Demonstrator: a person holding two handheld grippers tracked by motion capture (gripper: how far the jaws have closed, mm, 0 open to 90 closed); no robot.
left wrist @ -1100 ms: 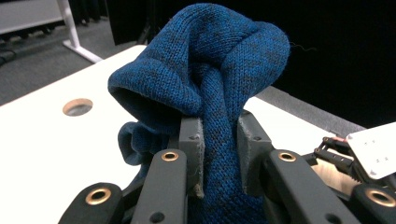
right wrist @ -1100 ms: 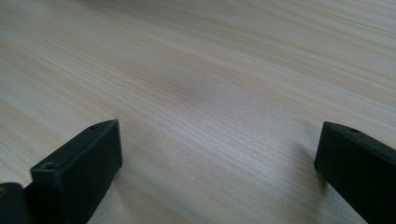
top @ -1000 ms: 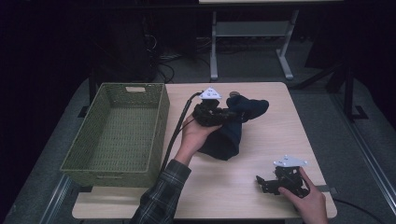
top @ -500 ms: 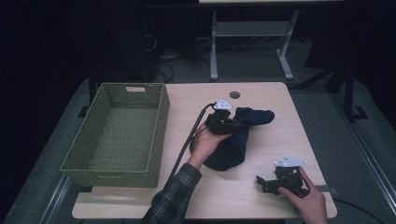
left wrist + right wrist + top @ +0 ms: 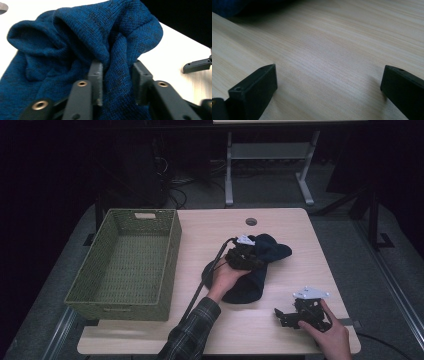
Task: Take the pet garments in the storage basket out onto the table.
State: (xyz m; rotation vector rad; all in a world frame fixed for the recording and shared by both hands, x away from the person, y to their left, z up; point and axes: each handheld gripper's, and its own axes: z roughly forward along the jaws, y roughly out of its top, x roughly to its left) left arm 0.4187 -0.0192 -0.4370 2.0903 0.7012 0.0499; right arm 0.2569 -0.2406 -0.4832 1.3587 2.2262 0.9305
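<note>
One fold of the soft, limp blue knit sweater (image 5: pixel 75 50) sits pinched in your left claw (image 5: pixel 117 75), so regrip near its bulk mid-worktop while your right claw (image 5: pixel 327 82) rests wide open, empty.

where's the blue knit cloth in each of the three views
High view: the blue knit cloth lies mid-table, right of the green basket, under the left gripper.
Left gripper view: it covers most of the picture, a fold pinched between the jaws.
Right gripper view: a dark blue edge at the top left corner.
Shared landmark: the pale wooden table.
</note>
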